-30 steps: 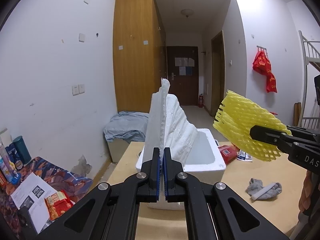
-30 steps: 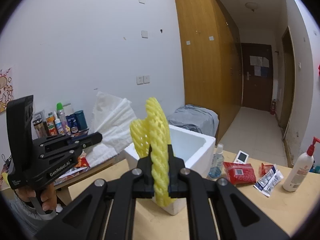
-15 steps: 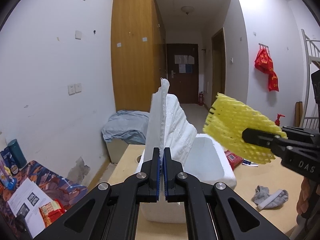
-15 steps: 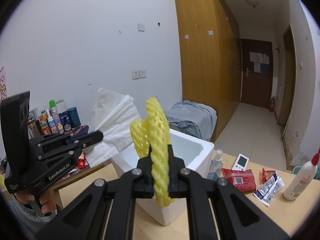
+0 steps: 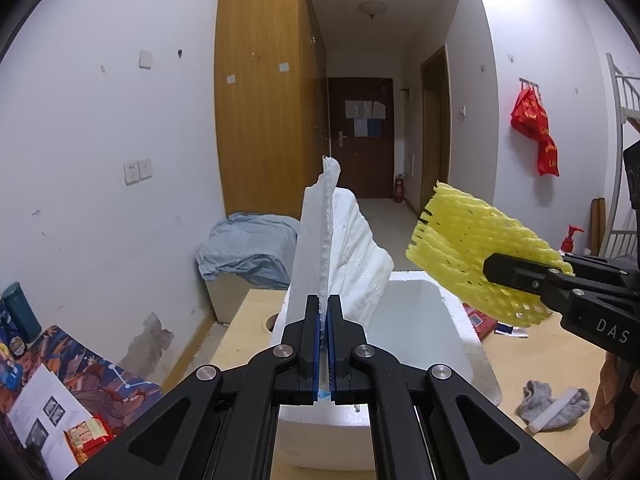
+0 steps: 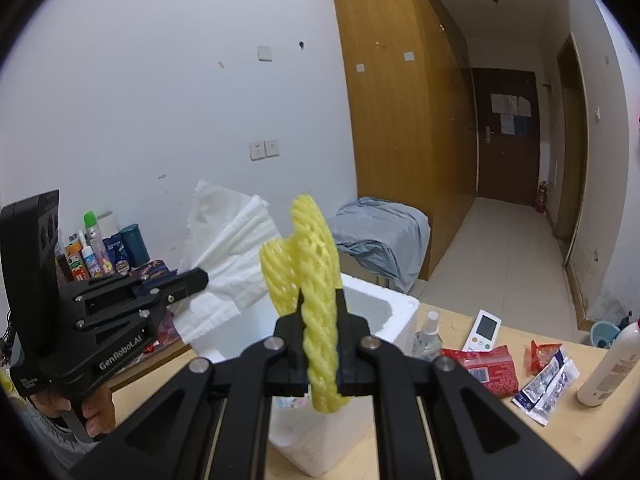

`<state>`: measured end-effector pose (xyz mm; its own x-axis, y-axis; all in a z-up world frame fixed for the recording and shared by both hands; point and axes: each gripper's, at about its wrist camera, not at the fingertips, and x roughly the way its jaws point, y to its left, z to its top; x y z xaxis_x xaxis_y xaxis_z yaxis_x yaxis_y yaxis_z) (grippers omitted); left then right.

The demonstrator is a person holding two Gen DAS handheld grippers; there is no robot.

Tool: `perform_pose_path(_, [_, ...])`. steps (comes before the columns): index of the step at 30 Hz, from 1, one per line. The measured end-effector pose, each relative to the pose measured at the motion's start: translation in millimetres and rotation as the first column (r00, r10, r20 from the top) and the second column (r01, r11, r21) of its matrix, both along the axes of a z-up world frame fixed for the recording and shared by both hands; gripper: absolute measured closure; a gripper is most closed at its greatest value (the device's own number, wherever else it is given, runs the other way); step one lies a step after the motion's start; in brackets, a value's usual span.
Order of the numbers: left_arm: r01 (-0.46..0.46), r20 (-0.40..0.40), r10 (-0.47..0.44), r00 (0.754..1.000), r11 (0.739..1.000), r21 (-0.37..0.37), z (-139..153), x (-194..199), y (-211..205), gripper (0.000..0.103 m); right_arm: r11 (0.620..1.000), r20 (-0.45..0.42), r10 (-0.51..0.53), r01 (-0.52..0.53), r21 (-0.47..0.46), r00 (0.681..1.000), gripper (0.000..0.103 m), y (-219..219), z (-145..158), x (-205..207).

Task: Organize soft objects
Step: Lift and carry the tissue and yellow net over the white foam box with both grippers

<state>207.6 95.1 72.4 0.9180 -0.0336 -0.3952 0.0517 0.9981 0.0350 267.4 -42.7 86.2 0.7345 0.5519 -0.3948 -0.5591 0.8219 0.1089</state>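
Carrying stage: left hand-held gripper [image 5: 324,314] clamped on white tissue [image 5: 340,240], right hand-held gripper [image 6: 320,312] clamped on yellow foam net [image 6: 316,280], both above the foam box [image 5: 420,320]. Next: lower, release inside.

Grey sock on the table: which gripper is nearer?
Right. The right gripper, shut on the yellow foam net, hangs almost above the grey sock. The left gripper, shut on the white tissue, is beyond the white foam box.
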Motion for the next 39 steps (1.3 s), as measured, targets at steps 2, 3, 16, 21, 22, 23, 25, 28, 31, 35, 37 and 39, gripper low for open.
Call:
perform_pose_path(2, [0.005, -0.009, -0.005, 1.000, 1.000, 0.003, -1.9, 3.0, -1.9, 0.100, 1.000, -0.008, -0.004, 0.004, -0.002, 1.000, 0.092, -1.4, -1.0, 1.6])
perform_pose_path(3, [0.010, -0.012, -0.010, 1.000, 1.000, 0.004, -3.0, 3.4, -3.2, 0.100, 1.000, -0.008, -0.006, 0.006, -0.004, 1.000, 0.092, -1.6, -0.5, 1.9])
perform_pose_path(16, [0.036, -0.044, -0.036, 0.998, 0.999, 0.002, -7.4, 16.8, -7.8, 0.100, 1.000, -0.004, -0.021, 0.021, -0.004, 1.000, 0.092, -3.1, 4.0, 4.1])
perform_pose_path(21, [0.045, -0.047, -0.045, 0.998, 0.999, 0.002, -9.1, 21.9, -9.8, 0.100, 0.999, 0.003, -0.031, 0.031, -0.005, 1.000, 0.092, -5.6, 5.9, 4.2])
perform_pose_path(22, [0.046, -0.049, -0.046, 0.998, 0.999, 0.005, -9.7, 23.1, -10.4, 0.100, 0.999, 0.004, -0.033, 0.033, -0.005, 0.999, 0.092, -5.9, 5.4, 4.1])
perform_pose_path(23, [0.046, -0.050, -0.046, 0.998, 0.999, 0.004, -10.2, 23.8, -10.6, 0.100, 0.999, 0.004, -0.035, 0.035, -0.004, 0.999, 0.092, -6.1, 5.3, 4.6])
perform_pose_path(25, [0.047, -0.053, -0.047, 0.998, 0.999, 0.003, -10.8, 25.4, -9.6, 0.100, 0.999, 0.004, -0.038, 0.038, -0.005, 0.999, 0.092, -6.5, 5.1, 4.9])
perform_pose_path(28, [0.049, -0.053, -0.048, 0.997, 0.999, 0.006, -11.3, 26.9, -10.8, 0.100, 0.999, 0.006, -0.043, 0.043, -0.002, 0.999, 0.092, -8.7, 5.5, 5.3])
perform_pose_path(31, [0.053, -0.058, -0.053, 0.997, 0.999, 0.008, -13.1, 29.9, -13.3, 0.100, 0.999, 0.011, -0.049, 0.049, 0.000, 0.999, 0.092, -11.1, 6.3, 5.5])
perform_pose_path(35, [0.055, -0.051, -0.054, 0.997, 0.998, 0.011, -13.2, 34.5, -15.4, 0.100, 0.998, 0.008, -0.068, 0.068, 0.004, 0.998, 0.092, -15.4, 6.8, 8.6])
perform_pose_path(37, [0.052, -0.049, -0.052, 0.997, 0.999, 0.015, -13.3, 35.5, -16.1, 0.100, 0.997, 0.008, -0.072, 0.072, 0.009, 0.997, 0.092, -16.9, 7.4, 8.9])
perform_pose_path(39, [0.055, -0.051, -0.054, 0.997, 0.998, 0.014, -13.6, 36.3, -17.6, 0.100, 0.997, 0.014, -0.071, 0.071, 0.012, 0.997, 0.092, -18.3, 9.1, 8.1])
